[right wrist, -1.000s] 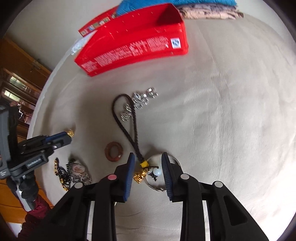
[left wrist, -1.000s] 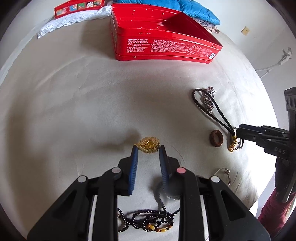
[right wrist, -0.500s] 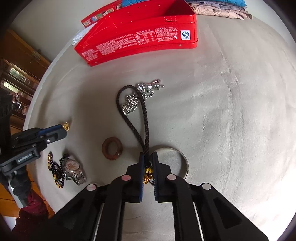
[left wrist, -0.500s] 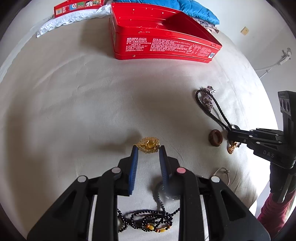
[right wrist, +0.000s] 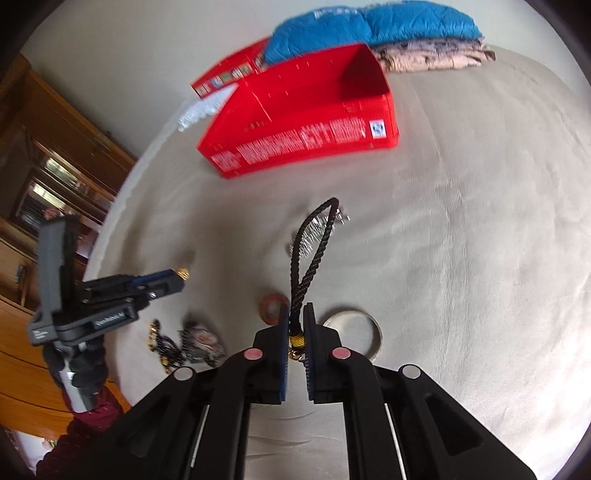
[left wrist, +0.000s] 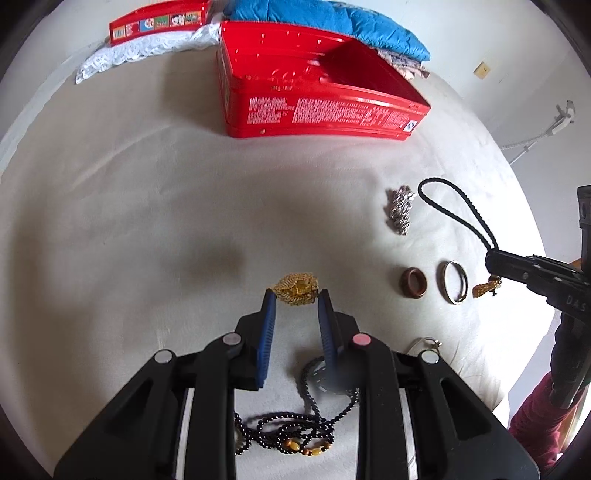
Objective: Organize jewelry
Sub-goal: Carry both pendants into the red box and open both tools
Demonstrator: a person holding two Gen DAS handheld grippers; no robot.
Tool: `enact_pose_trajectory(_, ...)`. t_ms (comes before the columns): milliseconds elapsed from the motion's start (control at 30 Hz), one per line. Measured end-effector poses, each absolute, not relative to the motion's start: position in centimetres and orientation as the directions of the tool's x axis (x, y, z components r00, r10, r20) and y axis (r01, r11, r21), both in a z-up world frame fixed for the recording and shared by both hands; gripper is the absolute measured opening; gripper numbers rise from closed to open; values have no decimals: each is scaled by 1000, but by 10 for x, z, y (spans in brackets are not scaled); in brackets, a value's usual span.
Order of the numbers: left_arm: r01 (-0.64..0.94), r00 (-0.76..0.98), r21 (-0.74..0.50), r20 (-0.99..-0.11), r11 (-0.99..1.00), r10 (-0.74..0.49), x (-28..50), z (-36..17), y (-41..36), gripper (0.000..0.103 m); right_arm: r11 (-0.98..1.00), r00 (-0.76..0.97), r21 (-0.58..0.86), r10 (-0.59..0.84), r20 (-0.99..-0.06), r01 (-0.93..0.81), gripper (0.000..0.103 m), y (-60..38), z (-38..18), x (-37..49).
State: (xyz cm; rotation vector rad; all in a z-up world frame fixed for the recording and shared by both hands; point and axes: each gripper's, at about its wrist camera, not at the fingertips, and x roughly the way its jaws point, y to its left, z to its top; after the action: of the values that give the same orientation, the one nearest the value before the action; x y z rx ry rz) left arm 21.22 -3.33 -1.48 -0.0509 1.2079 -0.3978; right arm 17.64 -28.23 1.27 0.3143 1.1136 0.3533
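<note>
My right gripper (right wrist: 295,314) is shut on the black braided cord necklace (right wrist: 314,243) near its gold clasp and holds it lifted off the bed; it also shows in the left wrist view (left wrist: 458,206), with a gold pendant (left wrist: 484,289) dangling. My left gripper (left wrist: 293,297) is open around a gold brooch (left wrist: 297,288) lying on the bed. The open red tin box (left wrist: 317,99) stands at the far side, also in the right wrist view (right wrist: 303,122).
On the cream bedspread lie a silver chain (left wrist: 399,210), a brown ring (left wrist: 413,282), a silver bangle (left wrist: 453,282), a black bead necklace (left wrist: 295,435) and a watch (right wrist: 201,339). A blue quilt (right wrist: 369,29) and red lid (left wrist: 159,20) lie behind the box.
My right gripper closed on the black cord near the clasp and lifted it off the bed, uncovering the bangle. The left gripper stayed open around the gold brooch.
</note>
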Motion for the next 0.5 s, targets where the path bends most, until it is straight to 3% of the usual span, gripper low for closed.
enact_pose_trajectory(500, 291, 363, -254, -863, 922, -352, 223, 22, -43, 22, 867, 520, 478, 474, -710, -139, 7, -292, 51, 204)
